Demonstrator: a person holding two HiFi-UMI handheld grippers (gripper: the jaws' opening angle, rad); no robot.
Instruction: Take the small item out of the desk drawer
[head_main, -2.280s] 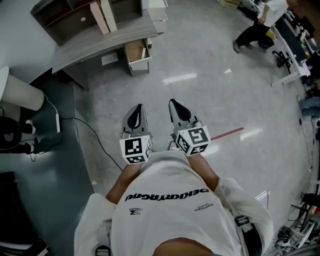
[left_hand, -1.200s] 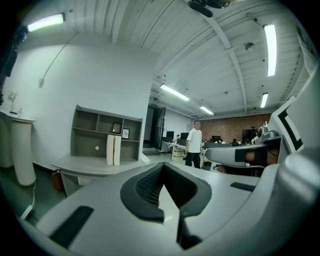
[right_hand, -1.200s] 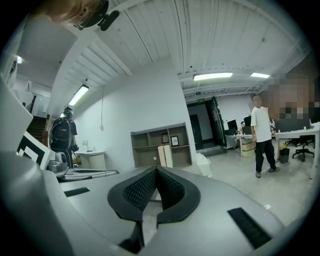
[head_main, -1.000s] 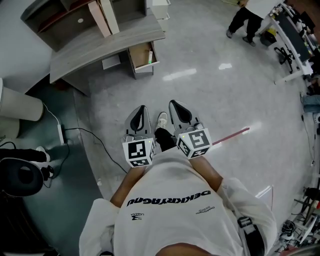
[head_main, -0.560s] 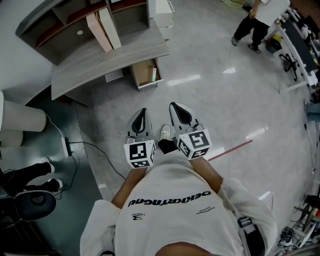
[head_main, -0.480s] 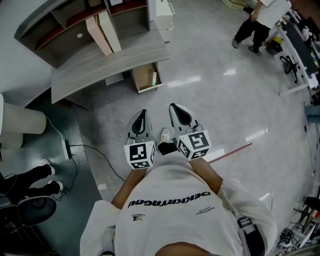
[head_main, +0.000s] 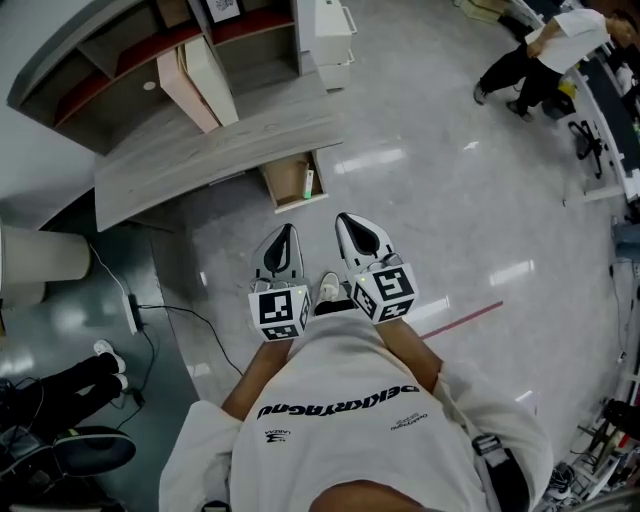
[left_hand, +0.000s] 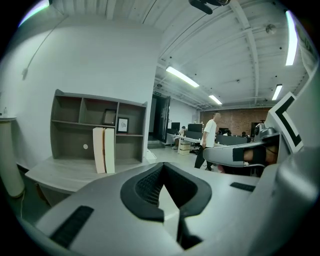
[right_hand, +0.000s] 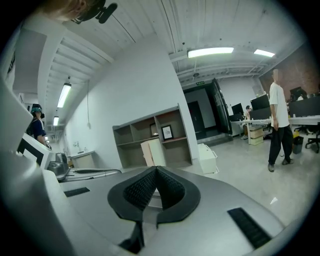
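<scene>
Grey wood-grain desk (head_main: 200, 160), pale-grey floor (head_main: 450, 220) with a red stripe (head_main: 462, 318), white shirt (head_main: 340, 440) with black lettering (head_main: 338, 398).

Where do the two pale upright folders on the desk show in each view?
Head view: folders upper left, standing on the desk.
Left gripper view: folders left of centre.
Right gripper view: folders near the centre.
Shared landmark: the grey shelf unit behind them.

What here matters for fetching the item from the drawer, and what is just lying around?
For the job: left gripper, right gripper, open desk drawer, grey desk.
Just around: upright folders, white cabinet, power strip, bystander.
</scene>
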